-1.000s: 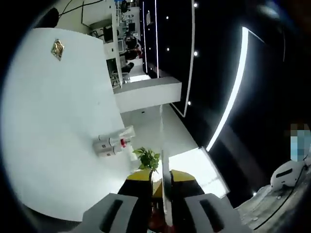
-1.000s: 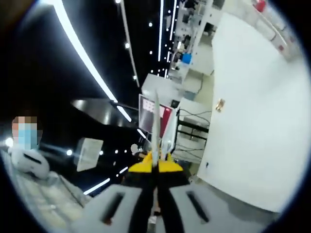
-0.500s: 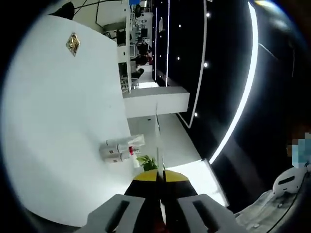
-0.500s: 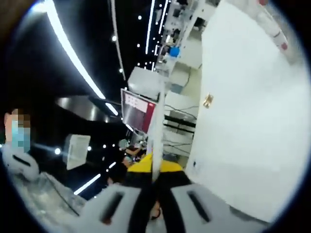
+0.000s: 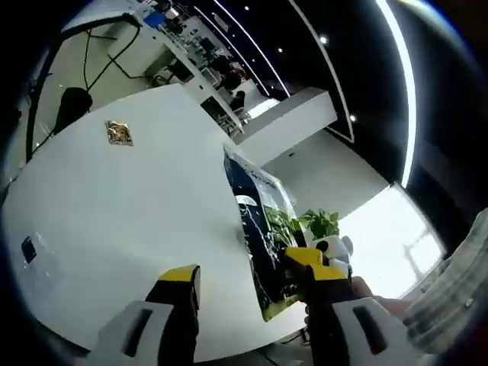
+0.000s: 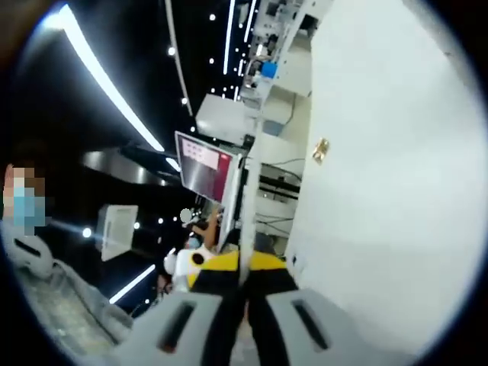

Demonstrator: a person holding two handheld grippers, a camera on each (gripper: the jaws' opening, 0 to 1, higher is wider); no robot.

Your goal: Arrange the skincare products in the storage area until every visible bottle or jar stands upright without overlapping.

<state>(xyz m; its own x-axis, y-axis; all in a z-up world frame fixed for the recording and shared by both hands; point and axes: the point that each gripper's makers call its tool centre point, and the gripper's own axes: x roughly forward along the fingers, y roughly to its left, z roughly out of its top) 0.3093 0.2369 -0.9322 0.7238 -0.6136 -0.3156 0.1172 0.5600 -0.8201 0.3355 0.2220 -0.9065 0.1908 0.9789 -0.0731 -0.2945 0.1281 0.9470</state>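
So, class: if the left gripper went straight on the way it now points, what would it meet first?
Most likely the dark printed panel, which rises between the open jaws of the left gripper. The white table lies beyond it. How near the panel is cannot be told.

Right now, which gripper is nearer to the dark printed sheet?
Right. The right gripper is shut on the dark printed sheet; the left gripper is open, with the sheet between its jaws, apparently untouched.
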